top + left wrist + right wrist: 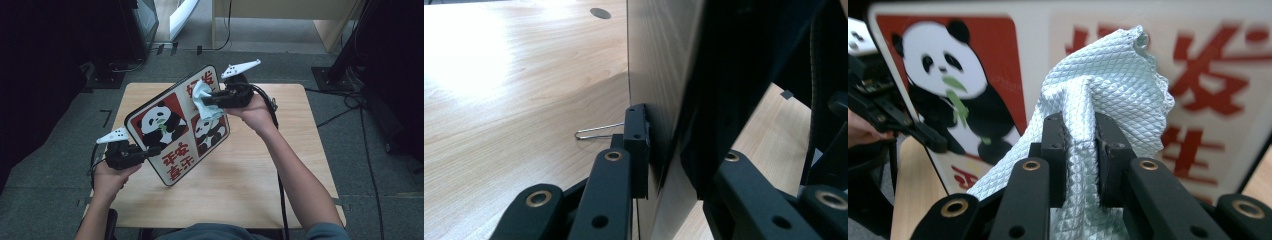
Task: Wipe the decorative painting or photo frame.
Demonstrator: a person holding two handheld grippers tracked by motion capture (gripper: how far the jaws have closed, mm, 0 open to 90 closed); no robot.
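We note one left gripper (145, 152) at the lower left of the high view, its jaws pinching the lower left edge of the board (165, 135); in the left gripper view the pads clamp that edge, with the board's plain wooden back on one side and its dark side on the other. One board is present, held tilted above the table (280, 165), its long axis running from lower left near the person up toward the far right, printed face turned up toward the camera. The face carries two panda (152, 124) pictures on red panels and red Chinese characters along the upper and lower borders; we cannot read them reliably. Farther right, one right gripper (206, 99) is pressed together on one pale blue quilted cloth (204, 102), which lies against the board's upper part. In the right gripper view the cloth (1098, 100) bulges out between the closed jaws, just before the red characters.
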